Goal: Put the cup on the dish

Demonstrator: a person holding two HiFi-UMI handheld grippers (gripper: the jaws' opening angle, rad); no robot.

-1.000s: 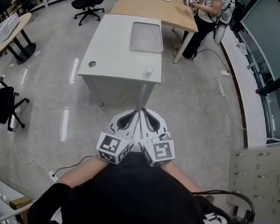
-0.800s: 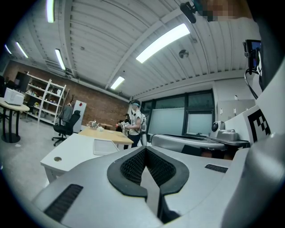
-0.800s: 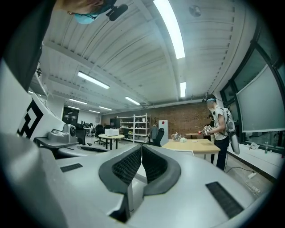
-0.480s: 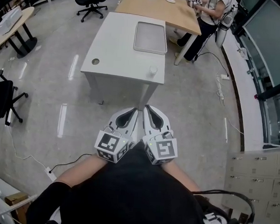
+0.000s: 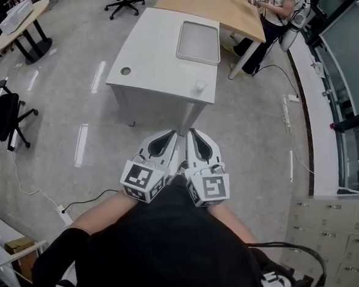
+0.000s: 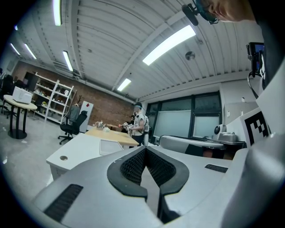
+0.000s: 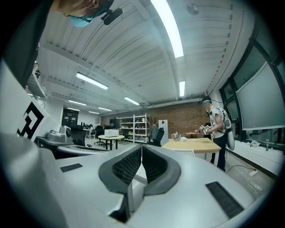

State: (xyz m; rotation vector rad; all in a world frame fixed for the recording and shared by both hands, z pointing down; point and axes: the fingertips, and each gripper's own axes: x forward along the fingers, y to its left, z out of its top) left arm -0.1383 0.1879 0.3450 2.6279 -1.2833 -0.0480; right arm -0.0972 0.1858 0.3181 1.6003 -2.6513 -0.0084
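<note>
Head view first: the white bench [image 5: 155,58] sits out on the grey floor [image 5: 254,133]. The cup [image 5: 200,84], a small white one, stands upright on the bench right by its near edge, toward the near right corner. The dish [image 5: 199,42] is a flat grey rectangular tray sort of thing lying on the same bench, further back along its right side, so cup and dish are apart with bare bench top between them. There's a round hole [image 5: 125,71] in the bench top over at the near left. A wooden bench [image 5: 207,7] sits just behind the far end of the white bench, and a person [image 5: 275,5] stands off past the white bench's far right corner. Both tools are well short of the white bench, held side by side close to the wearer's dark top, tips aimed at the bench's near edge: left tool [image 5: 174,135], right tool [image 5: 190,134], nearly touching each other. Left gripper view: that tool's jaws are pressed together at the tips with nothing in them, and the white bench with the dish on it shows beyond them to the left. Right gripper view: same deal, jaws closed tight and empty, with the wooden bench and the person way out ahead on the right.
</note>
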